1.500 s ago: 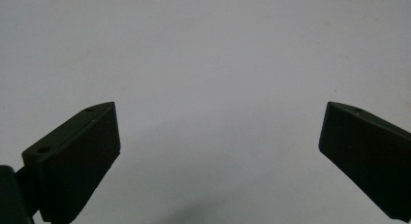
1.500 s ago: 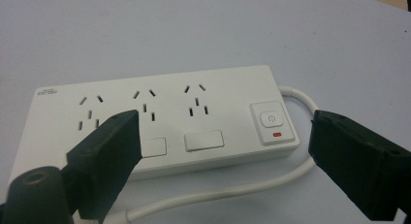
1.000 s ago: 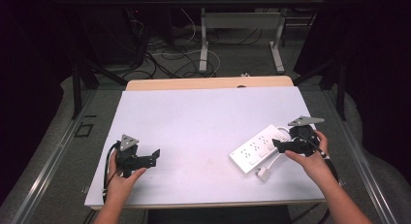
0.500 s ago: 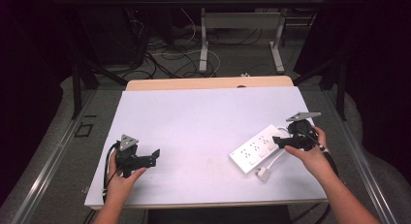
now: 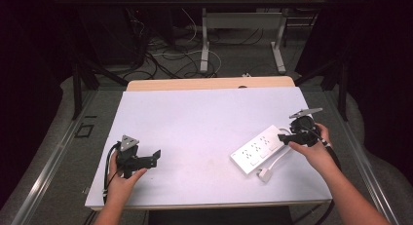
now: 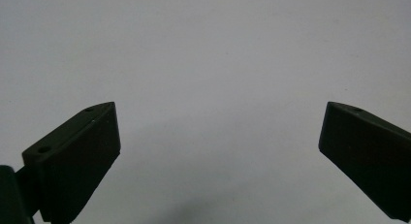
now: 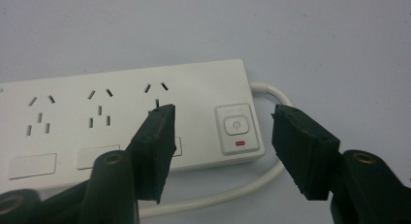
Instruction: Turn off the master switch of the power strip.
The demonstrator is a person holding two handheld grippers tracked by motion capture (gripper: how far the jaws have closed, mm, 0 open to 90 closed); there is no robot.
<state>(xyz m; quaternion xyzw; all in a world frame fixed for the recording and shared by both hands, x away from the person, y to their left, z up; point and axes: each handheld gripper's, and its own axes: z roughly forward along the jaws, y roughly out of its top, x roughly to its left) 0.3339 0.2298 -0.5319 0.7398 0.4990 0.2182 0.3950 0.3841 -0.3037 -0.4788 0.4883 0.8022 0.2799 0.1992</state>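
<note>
High view. My right fingers (image 5: 282, 136) sit at the far right end of the white power strip (image 5: 256, 149), which lies at an angle on the right part of the tabletop (image 5: 204, 113). Against the picture a second ago, my right hand (image 5: 314, 149) has crept a little up and along that end, while the strip has not shifted. Its white cord (image 5: 275, 161) loops off the end and back to a flat plug (image 5: 265, 174) lying near the front edge. My left fingers (image 5: 155, 157) rest low on the left, well apart from the strip, as they did a second ago.

Left gripper view. My left fingers (image 6: 218, 151) are spread wide over bare tabletop, nothing between them: released.

Right gripper view. My right fingers (image 7: 220, 141) have just been closing, yet they are not clenched and grasp nothing. They straddle the switch end of the strip: one finger in front of the third socket group (image 7: 156, 90), the other out past the end, beside the cord. The power button (image 7: 234, 125), with a small red mark below it, lies in the gap. My reading: the narrowing is a line-up, either to pinch this end or to press the button; contact is not made.

Containers: none on the tabletop.
</note>
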